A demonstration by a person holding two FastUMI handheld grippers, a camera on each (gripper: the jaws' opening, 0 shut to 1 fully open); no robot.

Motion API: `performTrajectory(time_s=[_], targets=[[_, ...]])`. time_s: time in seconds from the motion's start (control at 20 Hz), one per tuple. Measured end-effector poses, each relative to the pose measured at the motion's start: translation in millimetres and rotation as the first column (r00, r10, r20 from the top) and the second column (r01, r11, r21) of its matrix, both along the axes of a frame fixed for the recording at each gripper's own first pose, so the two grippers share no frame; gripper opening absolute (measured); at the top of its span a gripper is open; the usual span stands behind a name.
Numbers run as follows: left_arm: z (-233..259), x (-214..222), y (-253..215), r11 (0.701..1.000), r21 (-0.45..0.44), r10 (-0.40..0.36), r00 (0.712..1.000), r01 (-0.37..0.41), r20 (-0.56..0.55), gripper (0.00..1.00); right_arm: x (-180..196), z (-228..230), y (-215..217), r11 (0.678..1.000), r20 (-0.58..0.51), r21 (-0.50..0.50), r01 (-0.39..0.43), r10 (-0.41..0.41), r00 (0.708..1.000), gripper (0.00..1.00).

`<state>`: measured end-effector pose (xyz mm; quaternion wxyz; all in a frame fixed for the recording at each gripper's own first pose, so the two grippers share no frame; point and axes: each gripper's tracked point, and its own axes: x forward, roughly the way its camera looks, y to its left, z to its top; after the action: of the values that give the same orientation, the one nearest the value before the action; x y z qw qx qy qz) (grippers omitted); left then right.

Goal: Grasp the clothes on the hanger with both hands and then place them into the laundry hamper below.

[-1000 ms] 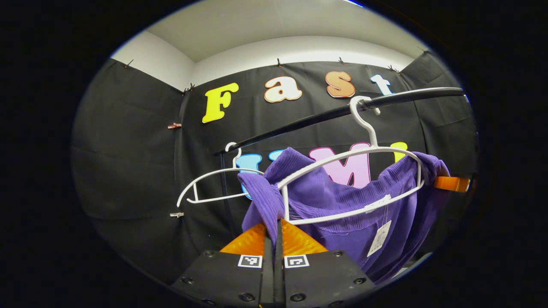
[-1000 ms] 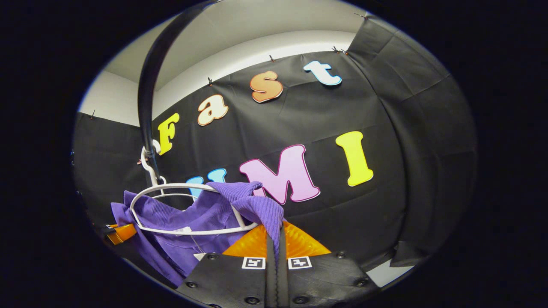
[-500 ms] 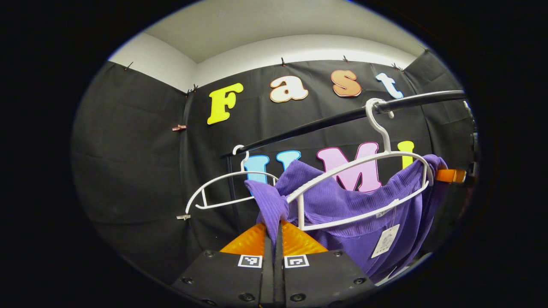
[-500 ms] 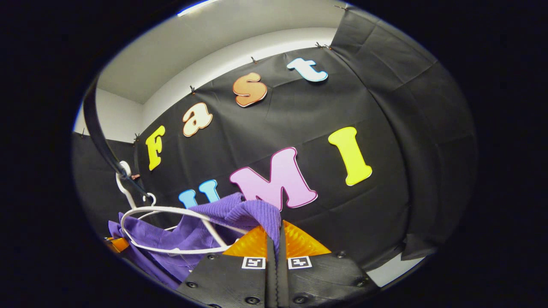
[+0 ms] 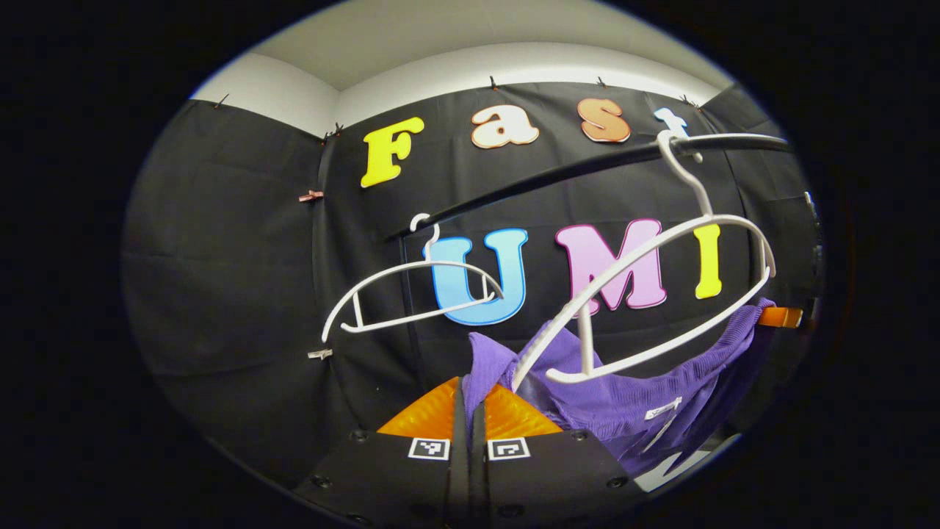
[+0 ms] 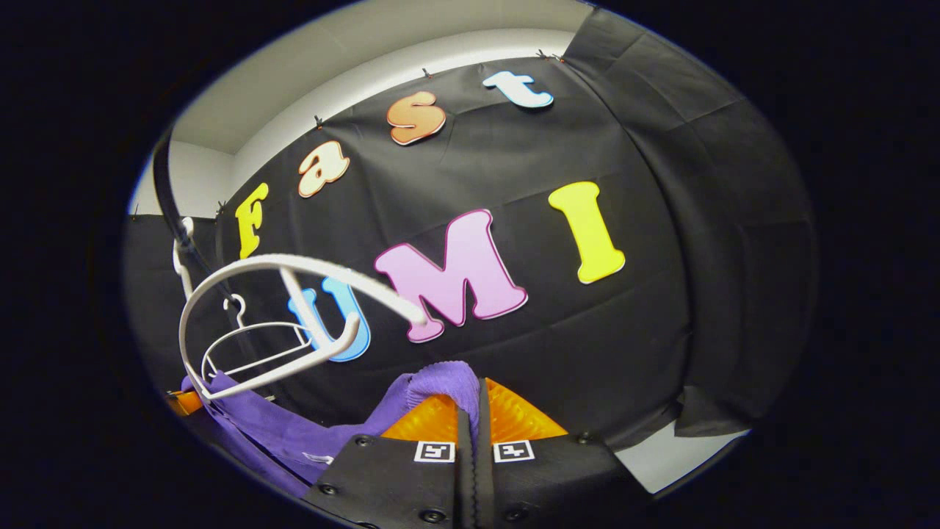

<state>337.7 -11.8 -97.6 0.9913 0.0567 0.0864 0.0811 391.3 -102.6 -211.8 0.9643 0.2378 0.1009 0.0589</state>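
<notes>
Now clear beneath the white hanger (image 5: 661, 294), the purple shirt (image 5: 624, 397) stretches sideways between left tool (image 5: 470, 411) and right tool (image 6: 474, 408), each clamped on a shoulder, hamper presumably below.

Left gripper view: rail (image 5: 558, 175) runs from the far left to the near right, in front of the cloth wall. Two hangers hook over it: the far hanger (image 5: 411, 294) at left, the near hanger (image 5: 661, 294) at right. The garment (image 5: 624, 397) hangs below the near hanger, stretched between both grippers. Its left end sits pinched in the left gripper (image 5: 468, 411) at the bottom centre; its right end reaches the right gripper (image 5: 780, 317) at the far right edge.

Right gripper view: right gripper (image 6: 470, 411) pinches the garment's (image 6: 294, 433) near end; the cloth trails left, under the near hanger (image 6: 294, 294). Far hanger (image 6: 250, 345) sits behind it.
</notes>
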Motion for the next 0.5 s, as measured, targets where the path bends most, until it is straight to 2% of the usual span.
performTrajectory(time_s=[0.25, 0.5], targets=[[-45, -20, 3, 1.0, 0.002, -0.007, 0.997, 0.007, -0.074, 0.05, -37, -21, 33, 0.996, -0.049, -0.011, -0.085, 0.084, 0.995, 0.04], [-79, -40, -21, 0.998, -0.019, -0.063, 0.988, 0.061, -0.143, 0.05, -70, -39, 63, 0.989, -0.111, -0.006, -0.151, 0.149, 0.983, 0.05]])
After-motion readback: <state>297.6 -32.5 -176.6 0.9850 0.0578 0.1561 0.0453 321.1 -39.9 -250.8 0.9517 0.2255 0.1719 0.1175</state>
